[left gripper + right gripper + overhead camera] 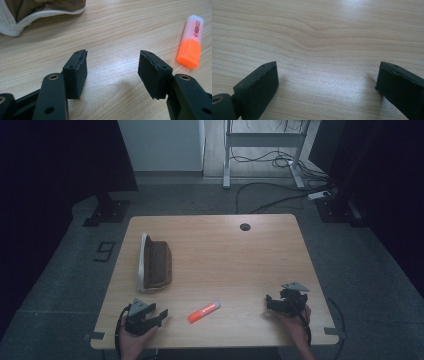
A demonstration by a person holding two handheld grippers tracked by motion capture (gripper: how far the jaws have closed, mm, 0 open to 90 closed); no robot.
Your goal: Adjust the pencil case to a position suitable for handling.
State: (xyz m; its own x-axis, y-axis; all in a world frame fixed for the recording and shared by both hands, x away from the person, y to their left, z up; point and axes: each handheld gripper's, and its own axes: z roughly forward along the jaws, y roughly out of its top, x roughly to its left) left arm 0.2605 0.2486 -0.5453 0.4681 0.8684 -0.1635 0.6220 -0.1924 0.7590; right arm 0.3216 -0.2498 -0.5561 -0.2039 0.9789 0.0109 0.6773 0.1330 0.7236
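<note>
left claw (pixel 161 315) low on the desk (pixel 240 265) near its front left edge, jaws spread, nothing between them, bare wood there in the left gripper view. marker (pixel 204 312) lies flat just right of it, orange body, clear cap, not touched. right claw (pixel 270 302) at the front right, jaws wide apart over bare wood, released. brown pouch (pixel 156 264) with white rim lies behind the left claw, apart.
</note>
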